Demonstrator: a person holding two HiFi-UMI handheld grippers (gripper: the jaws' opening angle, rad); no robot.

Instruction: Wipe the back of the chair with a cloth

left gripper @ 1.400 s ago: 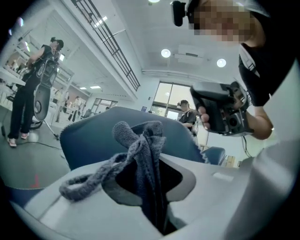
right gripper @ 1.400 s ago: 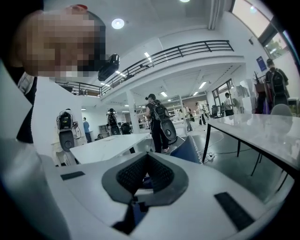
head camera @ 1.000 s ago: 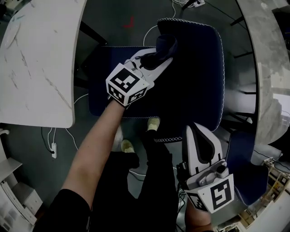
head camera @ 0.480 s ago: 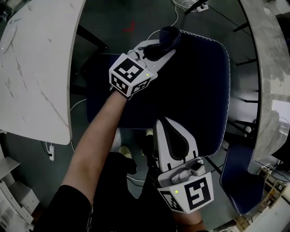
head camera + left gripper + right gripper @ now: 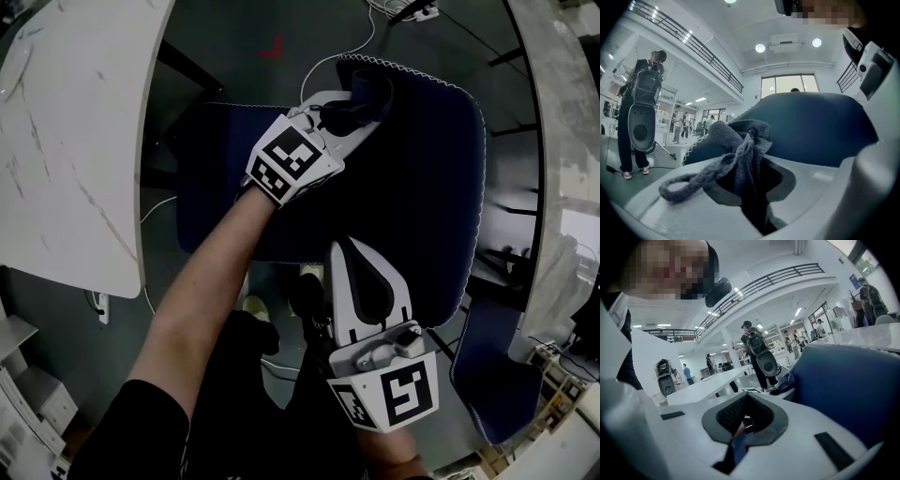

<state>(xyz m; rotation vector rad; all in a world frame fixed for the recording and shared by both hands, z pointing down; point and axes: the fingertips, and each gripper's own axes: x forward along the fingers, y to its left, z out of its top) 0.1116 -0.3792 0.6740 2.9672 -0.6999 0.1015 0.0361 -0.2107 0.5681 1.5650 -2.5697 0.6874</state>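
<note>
Grey terry cloth (image 5: 738, 145), clamped by the fingers of my left gripper (image 5: 359, 112), sits at the top corner of the navy chair back (image 5: 422, 187): wiping in hand. Fingers of my right gripper (image 5: 348, 251) together, empty. Next move, probably: a sweep across.

- Head view: looks steeply down from above the left gripper (image 5: 354, 114), right gripper (image 5: 349, 249) and chair (image 5: 427, 187).
- Left gripper view: looks close along its jaws, past the cloth (image 5: 738, 150); chair just ahead.
- Right gripper view: likewise; same chair at right.
</note>
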